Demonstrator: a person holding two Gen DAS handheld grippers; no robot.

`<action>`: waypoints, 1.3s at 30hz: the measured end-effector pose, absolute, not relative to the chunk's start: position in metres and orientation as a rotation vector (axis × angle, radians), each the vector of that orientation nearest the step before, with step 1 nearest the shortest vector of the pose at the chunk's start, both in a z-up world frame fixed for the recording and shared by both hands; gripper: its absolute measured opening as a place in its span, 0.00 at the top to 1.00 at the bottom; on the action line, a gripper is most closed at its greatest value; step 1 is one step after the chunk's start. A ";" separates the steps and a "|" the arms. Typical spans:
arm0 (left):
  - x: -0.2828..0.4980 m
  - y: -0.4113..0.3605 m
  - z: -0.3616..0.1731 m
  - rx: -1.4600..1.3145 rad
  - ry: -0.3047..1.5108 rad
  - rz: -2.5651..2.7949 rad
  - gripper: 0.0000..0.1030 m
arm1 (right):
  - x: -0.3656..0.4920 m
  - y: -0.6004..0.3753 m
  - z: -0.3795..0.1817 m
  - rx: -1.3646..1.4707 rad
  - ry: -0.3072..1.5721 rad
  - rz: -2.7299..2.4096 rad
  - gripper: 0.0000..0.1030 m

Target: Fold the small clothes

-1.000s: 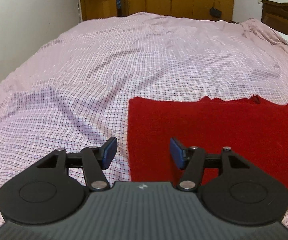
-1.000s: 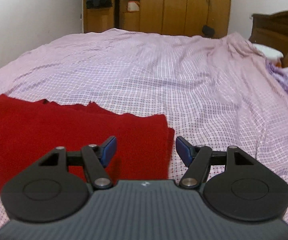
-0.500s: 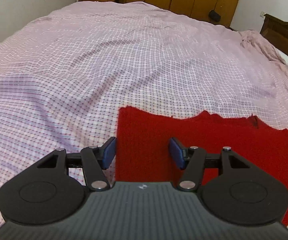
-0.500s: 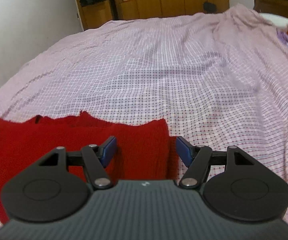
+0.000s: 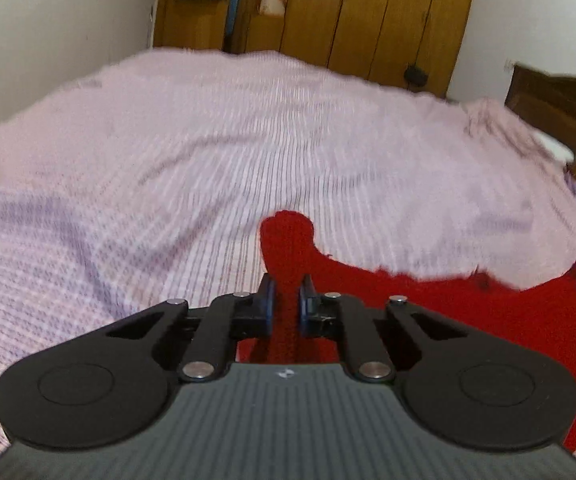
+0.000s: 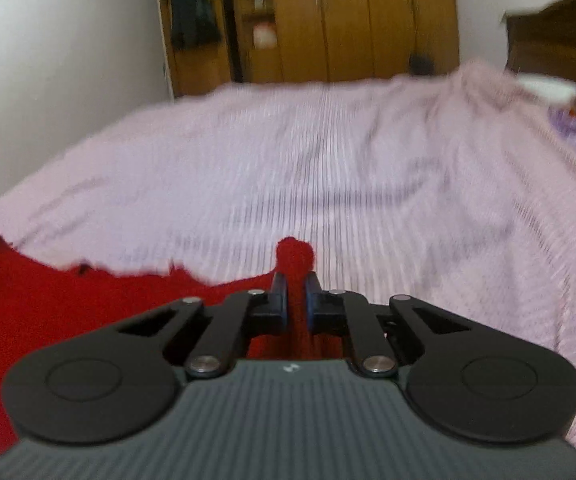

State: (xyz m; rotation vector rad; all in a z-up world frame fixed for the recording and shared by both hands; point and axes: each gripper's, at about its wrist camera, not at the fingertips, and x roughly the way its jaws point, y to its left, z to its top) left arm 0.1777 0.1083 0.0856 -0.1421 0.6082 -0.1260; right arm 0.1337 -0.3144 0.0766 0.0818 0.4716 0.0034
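A red knitted garment (image 5: 468, 320) lies on a wide bed covered with a pink-and-lilac checked bedspread (image 5: 208, 152), at the near edge of the bed, close under both cameras. Each of its two near corners is pinched up off the bedspread.

The left gripper (image 5: 286, 300) has just closed its jaws, and they are now clenched on the garment's near left corner; a tuft of red knit bulges out beyond the blue pads (image 5: 269, 300). From there the cloth spreads away to the right, its far edge ragged against the bedspread. A small dark part, probably of the other gripper, shows at the right edge of this view.

The right gripper (image 6: 295, 300) has likewise just closed its jaws, which grasp the garment's near right corner, with a rounded knob of red knit standing up between and past the pads. The rest of the garment (image 6: 68, 304) stretches to the left in this view.

Both pictures are blurred. Beyond the far end of the bed stands a brown wooden wardrobe (image 5: 368, 12) with an open shelf section, dark clothing hanging at its left. A dark wooden headboard (image 5: 560, 104) is at the far right, a white wall (image 5: 48, 20) on the left.
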 end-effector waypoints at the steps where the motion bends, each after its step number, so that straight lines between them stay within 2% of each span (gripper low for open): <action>1: 0.178 0.108 0.090 -0.148 0.588 -0.125 0.87 | 0.132 -0.313 0.083 0.073 0.438 -0.005 0.89; 6: 0.199 0.108 0.092 -0.146 0.584 -0.083 0.87 | 0.151 -0.309 0.090 0.035 0.399 -0.064 0.89; 11: 0.224 0.101 0.053 -0.096 0.704 -0.026 0.86 | 0.188 -0.303 0.048 -0.008 0.557 -0.128 0.88; 13: 0.228 0.099 0.038 -0.060 0.731 0.001 0.79 | 0.197 -0.300 0.026 -0.034 0.638 -0.160 0.87; 15: 0.228 0.099 0.025 -0.021 0.729 0.023 0.69 | 0.197 -0.299 0.014 -0.058 0.645 -0.175 0.84; 16: 0.228 0.099 0.024 -0.008 0.724 0.027 0.68 | 0.197 -0.300 0.015 -0.054 0.639 -0.180 0.83; 18: 0.227 0.100 0.025 -0.005 0.721 0.023 0.67 | 0.196 -0.303 0.019 -0.045 0.644 -0.187 0.80; 20: 0.226 0.101 0.032 -0.012 0.724 0.017 0.65 | 0.195 -0.307 0.022 -0.020 0.646 -0.197 0.70; 23: 0.217 0.105 0.047 -0.008 0.722 0.000 0.60 | 0.183 -0.316 0.037 0.066 0.629 -0.189 0.64; 29: 0.182 0.105 0.078 0.027 0.701 -0.019 0.50 | 0.135 -0.321 0.074 0.154 0.569 -0.136 0.63; 32: 0.157 0.106 0.085 -0.005 0.712 -0.035 0.50 | 0.106 -0.316 0.083 0.180 0.574 -0.097 0.56; 39: 0.098 0.096 0.089 -0.064 0.743 -0.079 0.49 | 0.053 -0.298 0.082 0.259 0.606 -0.010 0.55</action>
